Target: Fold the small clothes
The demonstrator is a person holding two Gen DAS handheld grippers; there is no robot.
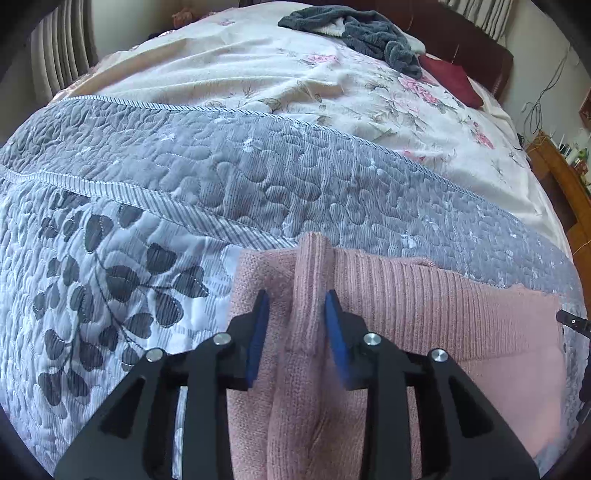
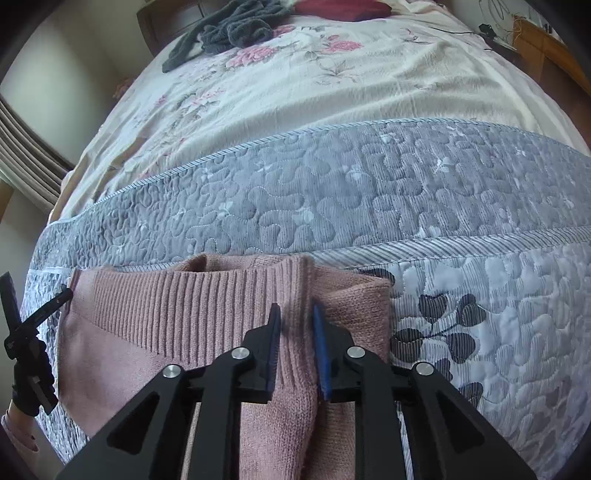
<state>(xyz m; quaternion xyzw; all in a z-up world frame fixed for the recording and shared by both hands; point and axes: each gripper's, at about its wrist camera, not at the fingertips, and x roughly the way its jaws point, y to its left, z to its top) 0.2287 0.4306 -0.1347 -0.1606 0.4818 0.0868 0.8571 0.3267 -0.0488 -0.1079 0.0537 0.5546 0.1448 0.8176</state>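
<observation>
Lying on the grey quilted bedspread (image 1: 229,177) near the foot of the bed is a pink knitted sweater (image 1: 424,306), its ribbed collar band turned toward the far side. The left gripper (image 1: 295,306) sits over the sweater's left edge with its blue-padded fingers (image 1: 258,332) parted around a raised ridge of knit; the pads stand just off the fabric on either side, so the gripper is open and not pinching. In the right wrist view the right gripper (image 2: 297,321) is low over the sweater's right part, its fingers (image 2: 320,354) set narrowly around a standing fold of the ribbed band, but whether they actually clamp it I cannot tell. Beyond the bedspread stretches a cream floral sheet (image 1: 295,85), with a dark grey towel (image 1: 365,33) and a maroon pillow (image 1: 450,77) near the headboard. Part of the left gripper shows at the left edge of the right wrist view.
</observation>
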